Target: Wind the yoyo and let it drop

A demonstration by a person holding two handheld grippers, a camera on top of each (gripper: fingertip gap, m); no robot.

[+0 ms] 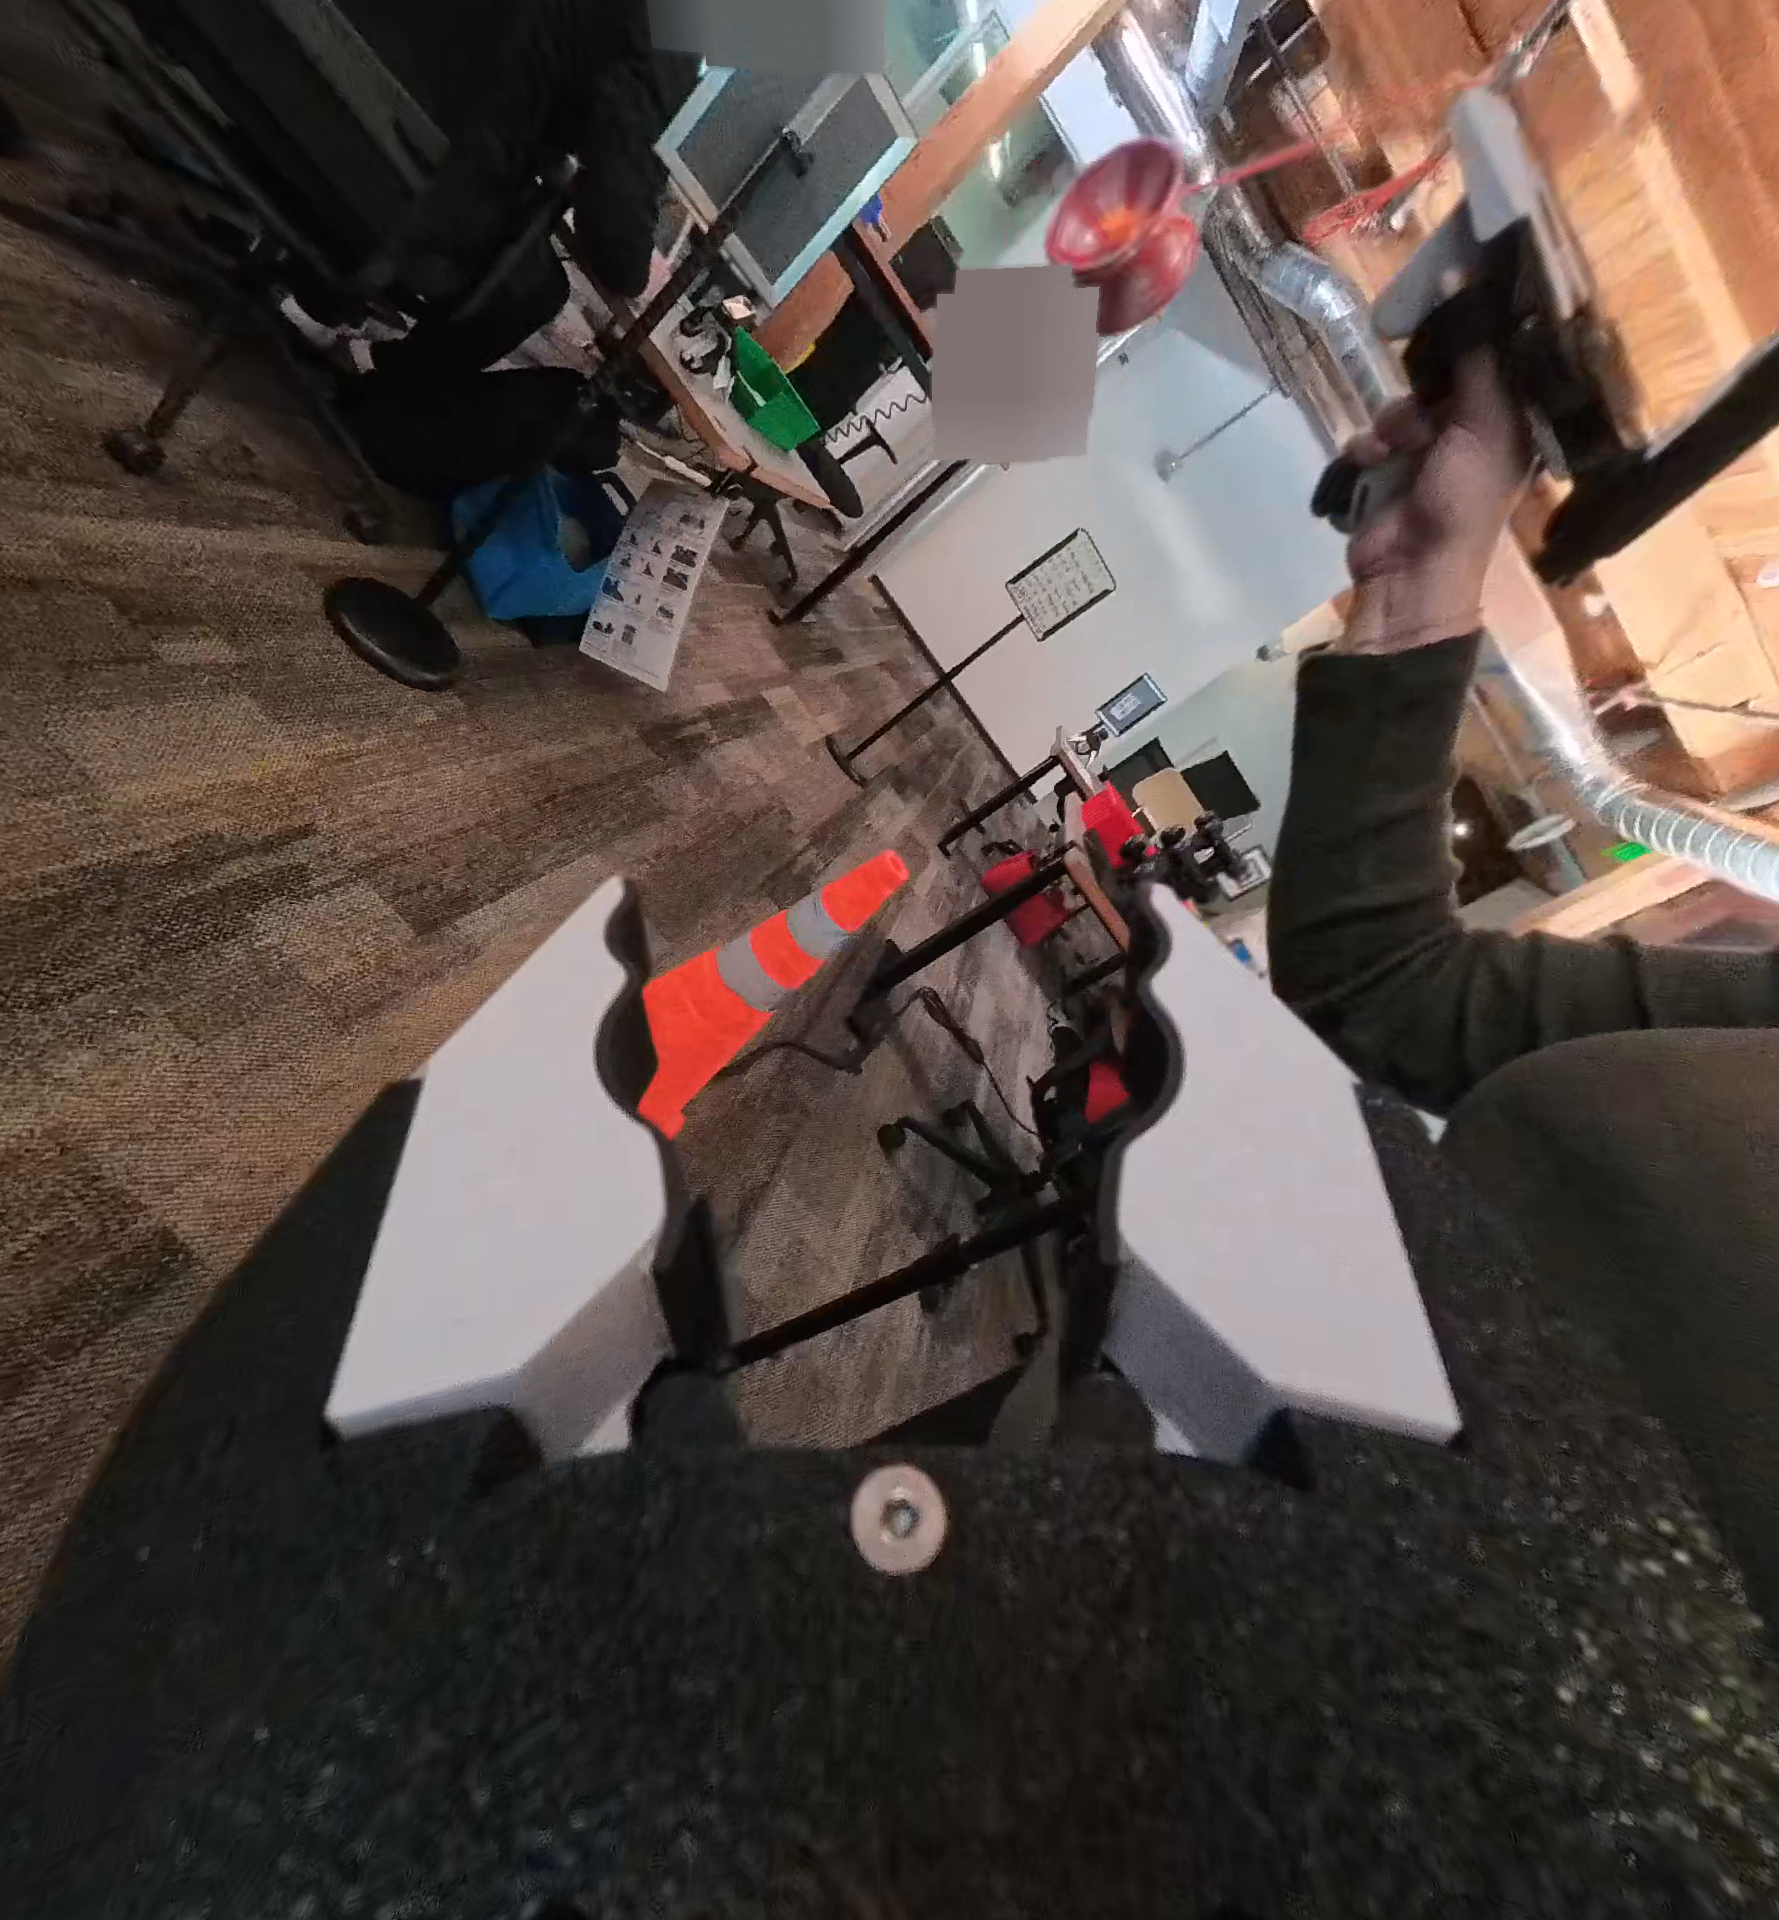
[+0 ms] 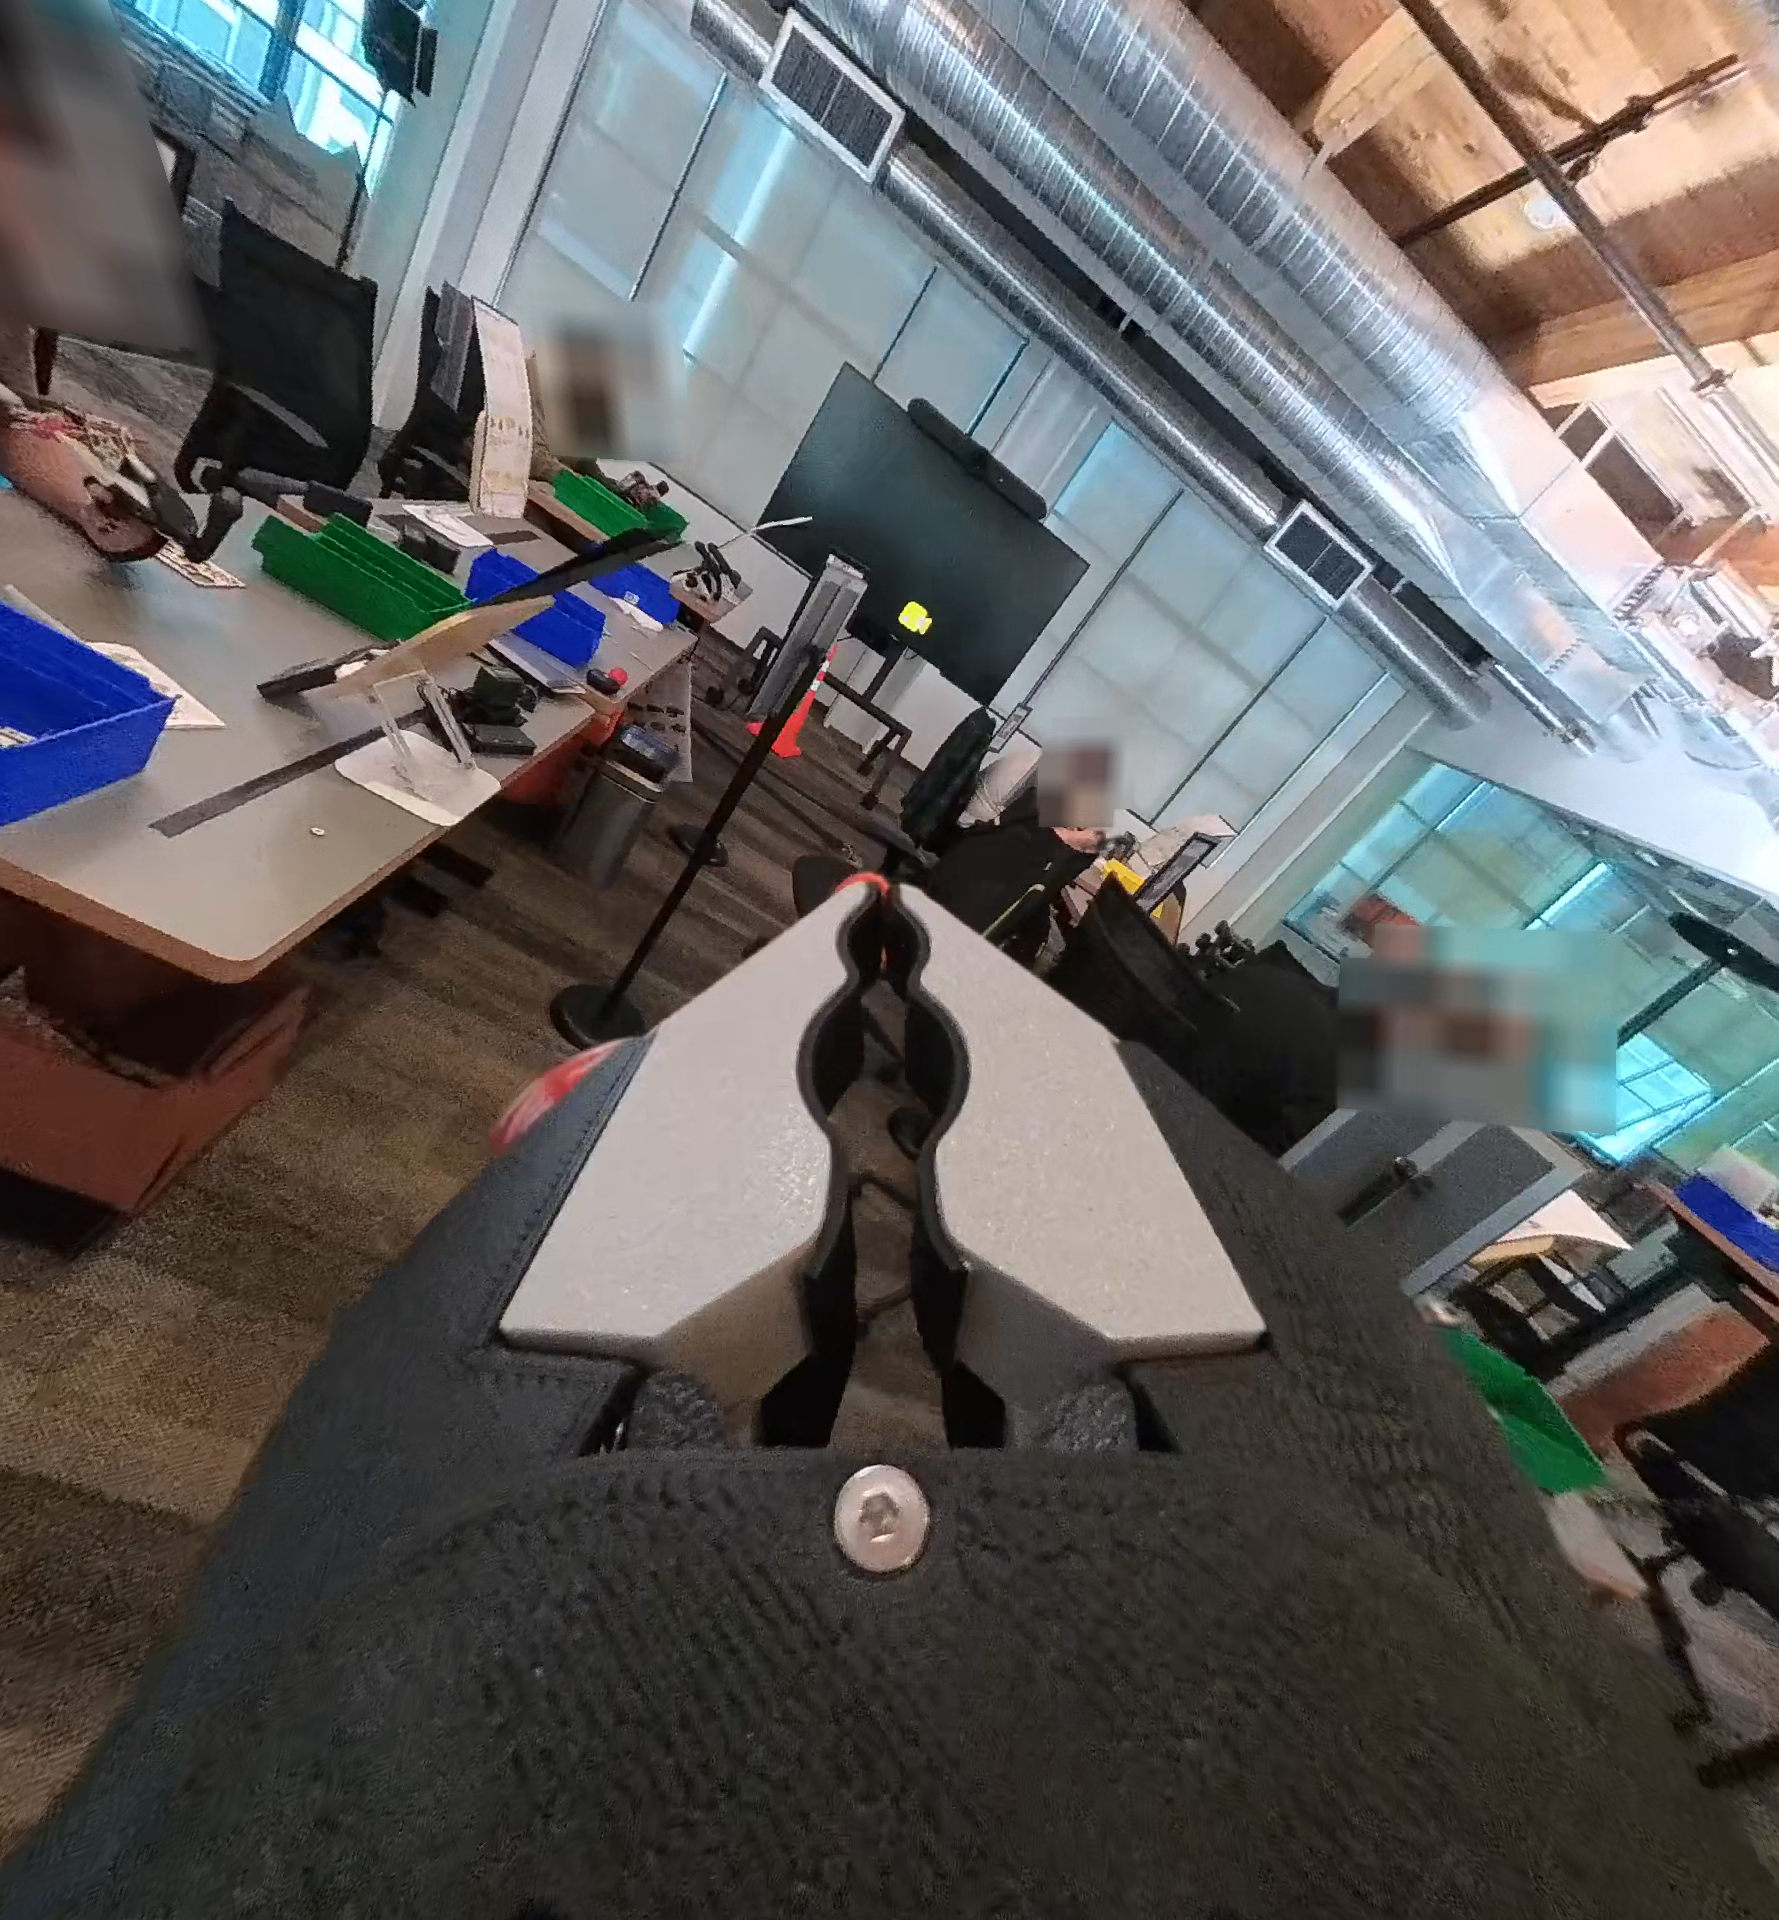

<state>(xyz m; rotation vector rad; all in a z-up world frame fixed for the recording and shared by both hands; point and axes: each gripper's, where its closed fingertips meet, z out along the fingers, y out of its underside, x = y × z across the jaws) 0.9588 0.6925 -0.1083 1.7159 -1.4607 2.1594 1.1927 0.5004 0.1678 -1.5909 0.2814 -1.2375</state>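
Open-plan office w/ patterned carpet (image 1: 189,831), wood-beam ceiling and silver ductwork (image 2: 1124,208); both wrist cams are tilted hard.

Left wrist view: left gripper (image 1: 890,997) sits at 6 o'clock, jaws spread wide, nothing between the grey fingers (image 1: 511,1174). Through the gap lie an orange traffic cone (image 1: 760,977) on the carpet and black stand legs. At 1 o'clock the red yoyo (image 1: 1124,234) hangs in mid-air, blurred, not touching anything but its red string (image 1: 1269,166). String runs off toward 2 o'clock to the right gripper (image 1: 1477,135), which a hand (image 1: 1425,488) w/ a dark green sleeve holds up near the ceiling. Green bin (image 1: 771,400) sits at 11 o'clock on a desk edge.

Right wrist view: right gripper's jaws are pressed together at the tips, pinching the red string at approx 12 o'clock from frame centre; a short red loop pokes out past the tips. Red blur at the left finger's edge, approx 9 o'clock: can't tell what it is. Grey table (image 2: 241,883) at 9-10 o'clock carries blue bins (image 2: 23,707) and green bins (image 2: 365,582). Dark wall screen (image 2: 916,540) at 12 o'clock, black stanchion post (image 2: 677,862) just below it.
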